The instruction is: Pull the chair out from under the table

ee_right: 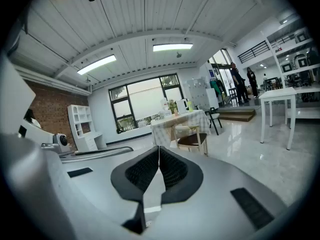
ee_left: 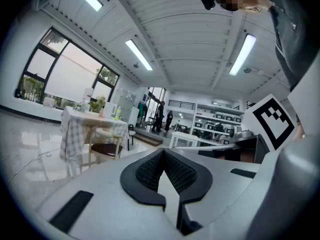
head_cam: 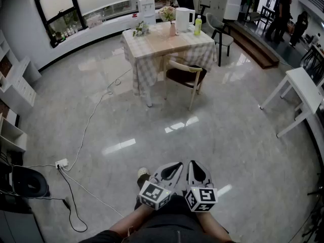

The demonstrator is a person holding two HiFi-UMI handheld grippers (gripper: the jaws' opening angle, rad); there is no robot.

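Note:
A wooden chair [head_cam: 185,79] with a dark seat stands tucked partly under the table [head_cam: 152,47], which wears a checked cloth. The same chair [ee_left: 104,149] shows small at the left in the left gripper view, and the chair [ee_right: 192,139] sits near the middle of the right gripper view. Both grippers are far from it, held side by side close to the person's body at the bottom of the head view. My left gripper [head_cam: 173,169] is shut with nothing in it. My right gripper [head_cam: 195,167] is shut and empty too.
A white kettle [head_cam: 184,19], a green bottle [head_cam: 198,25] and flowers [head_cam: 140,30] stand on the table. A white cable with a power strip [head_cam: 62,163] crosses the floor at left. A white table [head_cam: 302,92] stands right, shelves [head_cam: 15,87] left, a second chair [head_cam: 221,34] behind.

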